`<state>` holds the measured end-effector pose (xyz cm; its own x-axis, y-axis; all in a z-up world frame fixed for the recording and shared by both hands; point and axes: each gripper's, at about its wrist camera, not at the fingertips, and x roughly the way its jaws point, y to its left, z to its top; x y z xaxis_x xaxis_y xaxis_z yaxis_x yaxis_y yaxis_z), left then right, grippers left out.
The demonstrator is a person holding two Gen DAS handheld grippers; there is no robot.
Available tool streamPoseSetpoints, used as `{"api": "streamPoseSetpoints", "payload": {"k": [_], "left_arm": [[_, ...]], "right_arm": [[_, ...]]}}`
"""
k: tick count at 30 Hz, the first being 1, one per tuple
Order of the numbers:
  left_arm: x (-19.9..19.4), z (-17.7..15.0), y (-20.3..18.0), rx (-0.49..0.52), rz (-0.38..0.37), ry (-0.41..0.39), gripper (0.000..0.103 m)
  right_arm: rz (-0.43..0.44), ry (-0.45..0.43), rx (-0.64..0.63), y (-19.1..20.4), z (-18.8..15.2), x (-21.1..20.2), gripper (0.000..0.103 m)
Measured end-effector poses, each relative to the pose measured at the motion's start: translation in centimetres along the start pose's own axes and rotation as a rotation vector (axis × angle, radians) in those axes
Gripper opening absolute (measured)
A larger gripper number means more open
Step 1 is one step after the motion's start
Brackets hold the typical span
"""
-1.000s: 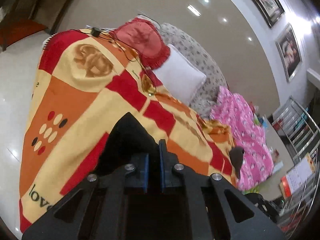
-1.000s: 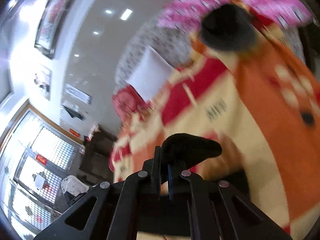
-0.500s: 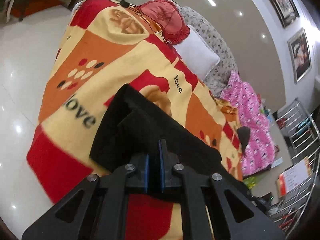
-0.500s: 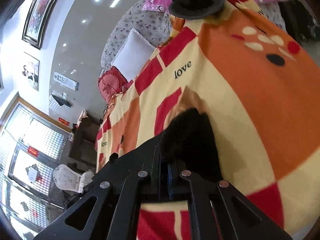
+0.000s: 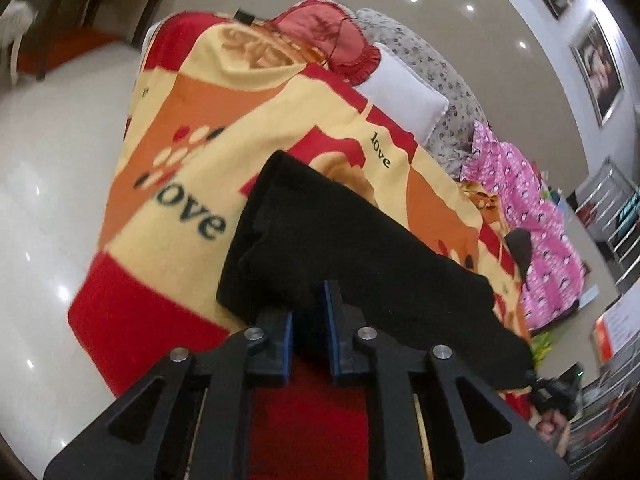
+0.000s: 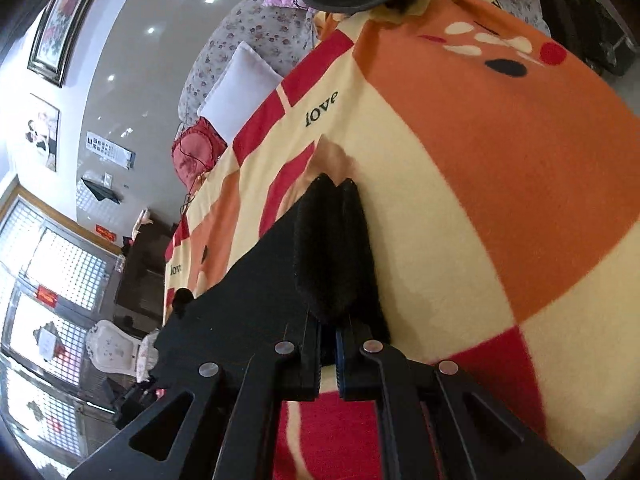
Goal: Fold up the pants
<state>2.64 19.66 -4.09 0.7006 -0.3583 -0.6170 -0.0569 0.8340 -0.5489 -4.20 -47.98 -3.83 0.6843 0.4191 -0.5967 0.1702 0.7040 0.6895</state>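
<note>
Black and soft, the pants [image 5: 340,248] lie folded in thick layers on the fleecy red, orange and cream blanket [image 5: 192,160], reaching from each gripper toward 12 o'clock in its own view. The left gripper [image 5: 309,312] is opening its blue-padded jaws, with the near edge of cloth between them but seemingly no longer pressed, while the right gripper [image 6: 328,344] is pressed together on a bunched fuzzy edge. I judge the fabric light, limp and not slippery, best taken at corners or hems, where layers stay together.
</note>
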Motion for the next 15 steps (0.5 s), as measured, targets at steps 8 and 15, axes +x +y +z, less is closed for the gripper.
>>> {"api": "streamPoseSetpoints", "payload": {"k": [8, 15], "left_arm": [[-2.6, 1.3, 0.0, 0.056, 0.213, -0.165, 0.030], [-0.7, -1.1, -7.0, 0.314, 0.024, -0.118, 0.033]], "right_arm": [[-0.126, -0.158, -0.028, 0.0, 0.5, -3.8, 0.015], [-0.123, -0.090, -0.377, 6.7, -1.0, -2.0, 0.014]]}}
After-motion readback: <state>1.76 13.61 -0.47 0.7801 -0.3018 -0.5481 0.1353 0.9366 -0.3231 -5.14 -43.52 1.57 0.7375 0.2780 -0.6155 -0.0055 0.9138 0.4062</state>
